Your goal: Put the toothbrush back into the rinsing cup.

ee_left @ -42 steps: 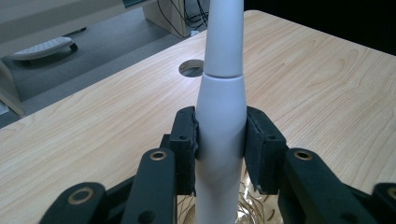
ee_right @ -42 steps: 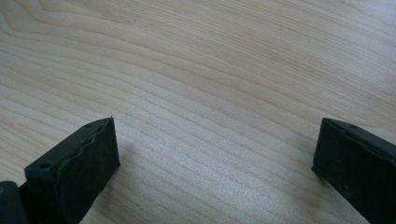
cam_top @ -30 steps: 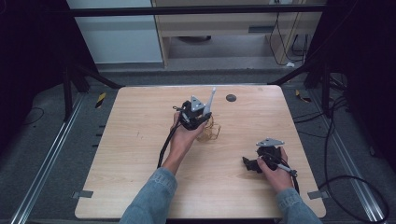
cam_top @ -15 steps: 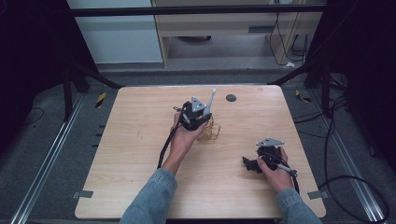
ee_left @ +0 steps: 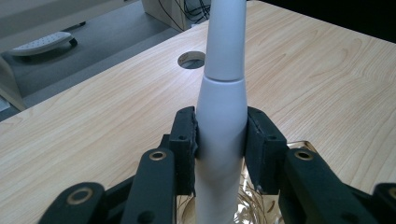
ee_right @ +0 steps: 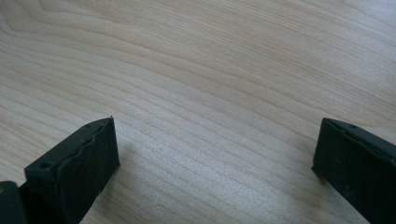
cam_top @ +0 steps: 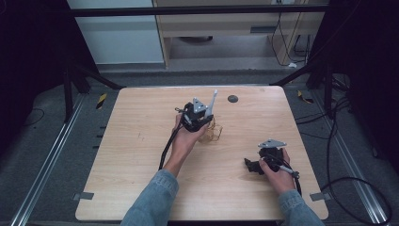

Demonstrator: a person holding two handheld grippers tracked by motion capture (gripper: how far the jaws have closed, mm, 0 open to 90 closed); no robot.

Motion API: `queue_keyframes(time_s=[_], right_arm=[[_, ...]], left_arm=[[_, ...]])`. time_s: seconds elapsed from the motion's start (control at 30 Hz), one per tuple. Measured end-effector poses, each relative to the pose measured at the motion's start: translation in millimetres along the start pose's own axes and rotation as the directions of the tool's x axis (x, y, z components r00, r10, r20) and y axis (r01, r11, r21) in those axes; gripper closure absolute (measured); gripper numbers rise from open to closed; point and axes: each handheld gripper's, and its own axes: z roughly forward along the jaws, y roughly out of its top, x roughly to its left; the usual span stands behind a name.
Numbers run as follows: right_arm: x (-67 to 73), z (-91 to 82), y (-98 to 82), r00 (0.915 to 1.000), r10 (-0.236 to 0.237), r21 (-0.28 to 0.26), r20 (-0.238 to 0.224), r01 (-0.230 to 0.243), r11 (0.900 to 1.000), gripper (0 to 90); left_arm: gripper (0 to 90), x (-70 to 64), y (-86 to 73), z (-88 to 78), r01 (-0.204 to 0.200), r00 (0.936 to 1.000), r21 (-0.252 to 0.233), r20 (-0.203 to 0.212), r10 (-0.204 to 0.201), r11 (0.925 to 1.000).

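Plainly, the white handle bears no readable writing.

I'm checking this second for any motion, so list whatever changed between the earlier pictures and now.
Nothing visibly changed. The left gripper stays shut on the white handle above the clear glass holder, and the right gripper stays open, resting low over the wooden table with nothing between its fingers.

The light wooden table bears one white tapered plastic handle, one clear glass holder and two black grippers.
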Motion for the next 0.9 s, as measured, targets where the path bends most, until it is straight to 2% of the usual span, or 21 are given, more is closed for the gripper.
queue_keyframes(time_s=[0.33, 0.5, 0.9], right_arm=[[0.0, 0.0, 0.0, 1.0000, 0.000, 0.000, 0.000, 0.000, 1.000, 0.3], [-0.2, 0.0, -0.1, 1.0000, -0.003, 0.001, 0.001, 0.003, 1.000, 0.3], [-0.1, 0.0, 0.0, 1.0000, -0.001, 0.000, 0.000, 0.001, 1.000, 0.3]], left_arm=[[65.3, -0.5, 6.4, 0.7, 0.027, 0.9996, 0.006, -0.010, -0.027, 0.9996], [66.7, -2.3, 8.4, 3.1, 0.020, 0.9997, 0.021, -0.016, -0.020, 0.9996], [67.4, -0.8, 8.5, 1.4, 0.024, 0.9996, 0.021, -0.014, -0.024, 0.9995]])
